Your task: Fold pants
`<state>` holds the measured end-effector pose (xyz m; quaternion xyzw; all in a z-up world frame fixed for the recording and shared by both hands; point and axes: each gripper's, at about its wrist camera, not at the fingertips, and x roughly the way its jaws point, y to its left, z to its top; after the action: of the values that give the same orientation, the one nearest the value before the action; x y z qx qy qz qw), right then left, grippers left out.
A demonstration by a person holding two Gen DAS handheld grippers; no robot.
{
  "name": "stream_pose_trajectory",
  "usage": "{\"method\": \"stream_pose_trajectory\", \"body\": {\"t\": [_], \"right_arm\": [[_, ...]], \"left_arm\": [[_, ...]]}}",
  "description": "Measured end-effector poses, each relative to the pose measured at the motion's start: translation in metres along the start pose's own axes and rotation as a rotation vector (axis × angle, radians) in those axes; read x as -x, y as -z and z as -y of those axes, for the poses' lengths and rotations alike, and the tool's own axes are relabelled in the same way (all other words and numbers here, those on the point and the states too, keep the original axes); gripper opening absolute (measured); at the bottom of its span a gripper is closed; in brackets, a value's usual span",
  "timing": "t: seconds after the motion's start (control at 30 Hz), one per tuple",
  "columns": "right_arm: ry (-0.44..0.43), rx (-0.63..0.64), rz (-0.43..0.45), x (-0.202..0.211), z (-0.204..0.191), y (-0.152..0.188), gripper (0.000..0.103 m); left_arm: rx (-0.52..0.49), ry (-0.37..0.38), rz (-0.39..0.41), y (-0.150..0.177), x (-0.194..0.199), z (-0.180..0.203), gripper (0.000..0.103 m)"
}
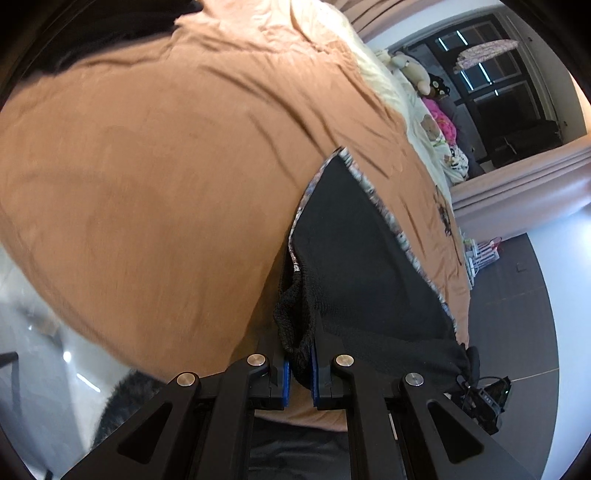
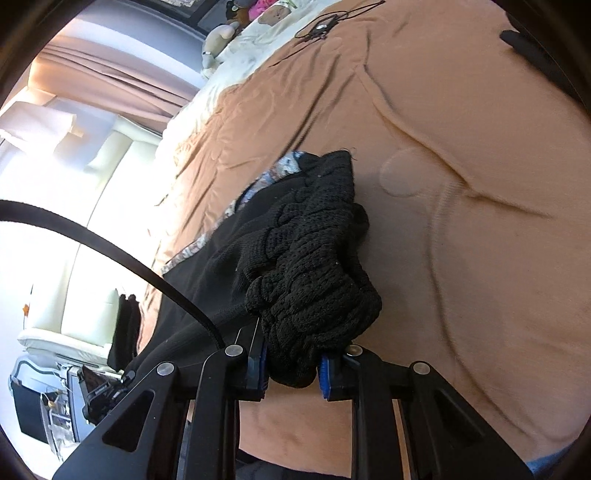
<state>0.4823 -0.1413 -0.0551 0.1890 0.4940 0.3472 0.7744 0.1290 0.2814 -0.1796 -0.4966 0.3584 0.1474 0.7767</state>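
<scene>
Black knit pants [image 1: 354,258] with a patterned trim edge lie stretched over the tan bedcover [image 1: 147,184]. My left gripper [image 1: 301,373] is shut on a bunched ribbed edge of the pants, the blue pads pinching the fabric. In the right wrist view the pants [image 2: 314,258] are bunched into a thick knit wad, and my right gripper [image 2: 293,369] is shut on that wad, which bulges between and above the blue pads. Flatter black fabric runs off to the left from there, lifted off the bed.
The bedcover [image 2: 461,221] spreads wide to the right. Cream bedding and stuffed toys [image 1: 417,74] sit at the head of the bed. A dark cable [image 2: 325,22] lies on the far cover. The bed's edge and grey floor [image 1: 517,295] are at right.
</scene>
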Motion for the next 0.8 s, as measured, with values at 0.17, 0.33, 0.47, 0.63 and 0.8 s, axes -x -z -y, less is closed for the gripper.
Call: {"method": "stream_pose_trajectory", "body": {"t": [0.17,0.33,0.47,0.63,0.8], "right_arm": [[0.117,0.025,-0.028,-0.009,-0.003,0.009,0.033],[0.207,0.039,0.024,0.009,-0.010,0.022,0.070],[0.233,0.069,0.080,0.033,-0.030,0.034,0.070],[0.248,0.116,0.144,0.051,-0.060,0.056,0.070],[0.217,0.162,0.151,0.049,-0.080,0.073,0.070]], "left_arm": [[0.005,-0.041,-0.057,0.002,-0.012,-0.010,0.012],[-0.022,-0.045,-0.026,0.005,0.004,-0.012,0.026],[-0.031,-0.002,-0.033,0.007,0.009,-0.013,0.026],[-0.018,0.067,-0.052,0.014,0.015,-0.014,0.026],[-0.062,0.097,-0.053,0.013,0.022,0.002,0.020]]}}
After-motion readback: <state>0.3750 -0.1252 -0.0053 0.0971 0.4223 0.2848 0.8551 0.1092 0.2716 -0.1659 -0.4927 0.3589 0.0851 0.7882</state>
